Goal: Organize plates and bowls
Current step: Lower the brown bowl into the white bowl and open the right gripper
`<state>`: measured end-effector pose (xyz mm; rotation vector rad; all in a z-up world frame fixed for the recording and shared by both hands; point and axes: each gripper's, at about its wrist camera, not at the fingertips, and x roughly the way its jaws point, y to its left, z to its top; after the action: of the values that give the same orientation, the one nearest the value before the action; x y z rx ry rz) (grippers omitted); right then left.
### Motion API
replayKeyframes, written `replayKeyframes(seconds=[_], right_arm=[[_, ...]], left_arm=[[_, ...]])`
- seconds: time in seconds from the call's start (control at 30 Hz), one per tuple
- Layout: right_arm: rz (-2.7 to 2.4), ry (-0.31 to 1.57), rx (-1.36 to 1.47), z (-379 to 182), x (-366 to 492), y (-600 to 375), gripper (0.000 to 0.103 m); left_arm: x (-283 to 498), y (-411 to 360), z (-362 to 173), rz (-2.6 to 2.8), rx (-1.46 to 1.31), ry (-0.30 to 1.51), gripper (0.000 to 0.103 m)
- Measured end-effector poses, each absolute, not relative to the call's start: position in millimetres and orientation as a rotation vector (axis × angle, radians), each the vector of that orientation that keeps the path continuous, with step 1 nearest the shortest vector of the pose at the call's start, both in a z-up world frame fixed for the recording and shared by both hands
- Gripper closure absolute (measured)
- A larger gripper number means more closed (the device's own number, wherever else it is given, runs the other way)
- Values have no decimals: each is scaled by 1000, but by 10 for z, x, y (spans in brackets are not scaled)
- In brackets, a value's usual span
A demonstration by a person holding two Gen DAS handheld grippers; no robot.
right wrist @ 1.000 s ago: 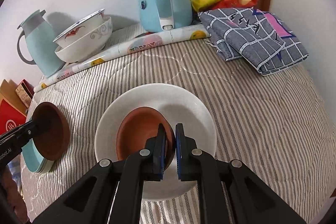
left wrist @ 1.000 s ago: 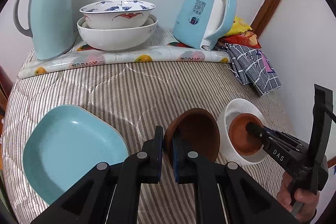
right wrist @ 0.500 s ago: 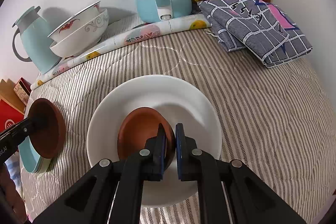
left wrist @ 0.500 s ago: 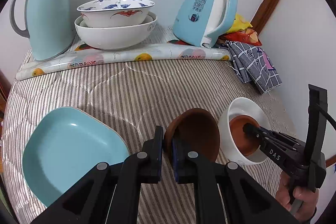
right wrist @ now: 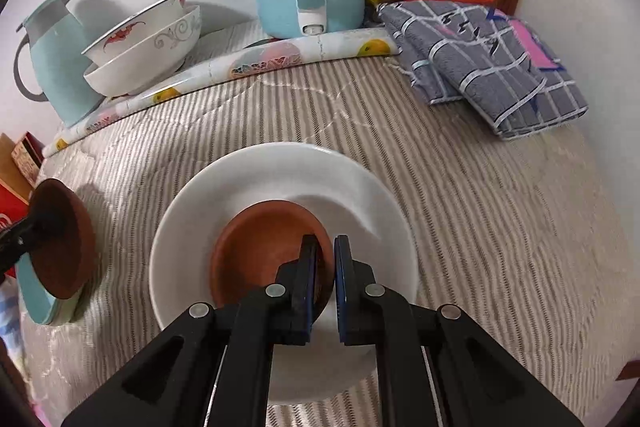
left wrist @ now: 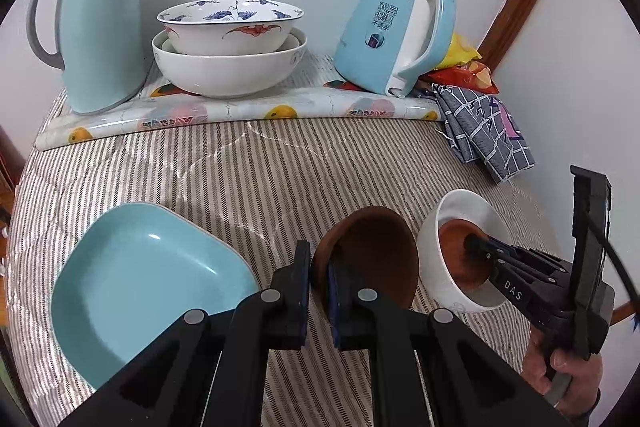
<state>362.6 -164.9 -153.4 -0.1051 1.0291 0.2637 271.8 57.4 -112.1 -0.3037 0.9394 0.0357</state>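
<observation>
Your left hand-held gripper (left wrist: 319,269) clamps a dark brown dish (left wrist: 370,253) tilted upright, while your right hand-held gripper (right wrist: 325,255) pinches the terracotta dish (right wrist: 264,247) inside the white bowl (right wrist: 280,171).

glossy glazed white plate (right wrist: 372,195); matt terracotta dish (right wrist: 256,251); quilted striped cloth (right wrist: 500,227); smooth plastic kettle (left wrist: 384,39).
</observation>
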Motion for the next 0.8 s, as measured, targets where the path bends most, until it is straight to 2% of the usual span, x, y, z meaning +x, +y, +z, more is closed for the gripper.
replayKeyframes(seconds=[0.23,0.4,0.8], right_arm=[[259,1024,-115,-1527,3604,-1660,94],[262,1010,-89,-1467,3570,-1718,88],[271,955,-66,-1206,3354,-1845,88]], left_arm=[[2708,582,-1121,35,-309,938,95],[2684,571,-1098,33,-309,934,95],[2535,445,-913,28,-297,901,95]])
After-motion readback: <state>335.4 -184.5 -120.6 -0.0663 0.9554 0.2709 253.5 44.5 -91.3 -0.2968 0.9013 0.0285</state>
